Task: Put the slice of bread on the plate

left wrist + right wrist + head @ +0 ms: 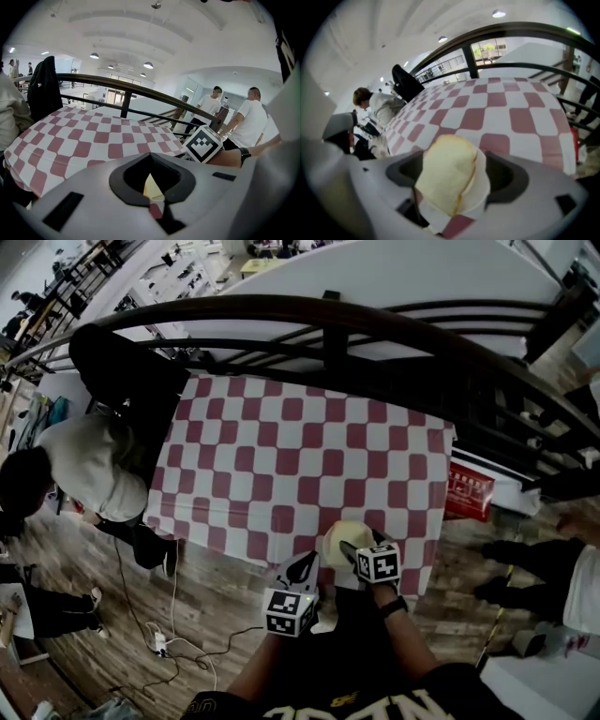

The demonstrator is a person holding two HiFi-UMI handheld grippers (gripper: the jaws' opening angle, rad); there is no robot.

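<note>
The left hand-held gripper (150, 198) is held lowest and closest, just off the near edge of the surface (281, 456); its jaws are drawn together to a narrow point, with nothing gripped, and only a sliver of pale yellow and one red check are seen past them; the right hand-held gripper (454, 190) is carried just beside it, slightly farther forward, on a wrist on which a dark watch (392, 606) is worn; its jaws are set wide apart, and the slice of bread (447, 174) is framed between them, with no pinch on it to be made out; the slice is seen as a pale, creamy yellow piece with a rounded top and a slightly darker edge down its right side, its face smooth and unmarked; it is laid over a white plate (482, 190), whose rim is shown as a crescent to the right of the slice and below it, while the left edge of the slice is seen to overhang the plate; slice and plate are placed at the near edge of the surface, towards its right corner; the surface is covered by a cloth of red and white checks; a dark curved railing (328, 310) is seen beyond its far side, and a person in a pale top (89, 465) is seated at its left.
</note>
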